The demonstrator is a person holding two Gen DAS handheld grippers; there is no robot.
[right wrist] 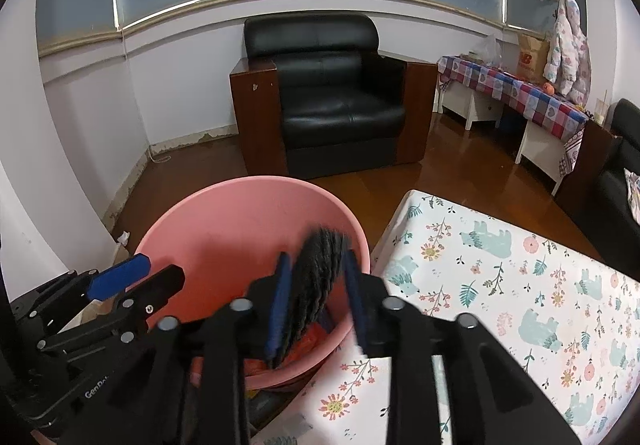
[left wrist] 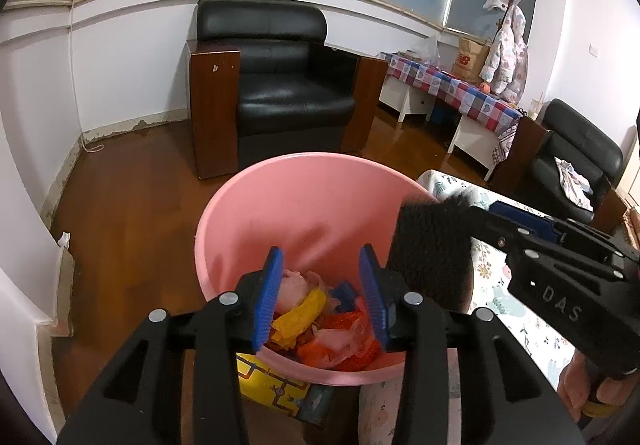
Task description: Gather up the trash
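round pink plastic bin (left wrist: 304,205) already holds wrappers (left wrist: 320,321) | left gripper (left wrist: 322,297) fingers apart, empty | right gripper (right wrist: 316,297) loose around black fuzzy pad (right wrist: 316,277) over bin, not yet dropped

Right gripper (right wrist: 318,299) over pink bucket (right wrist: 208,229), black fuzzy pad (right wrist: 316,285) between its jaws, contact unclear. Left gripper (right wrist: 120,281) left of jaws; floral tablecloth (right wrist: 520,285) right.
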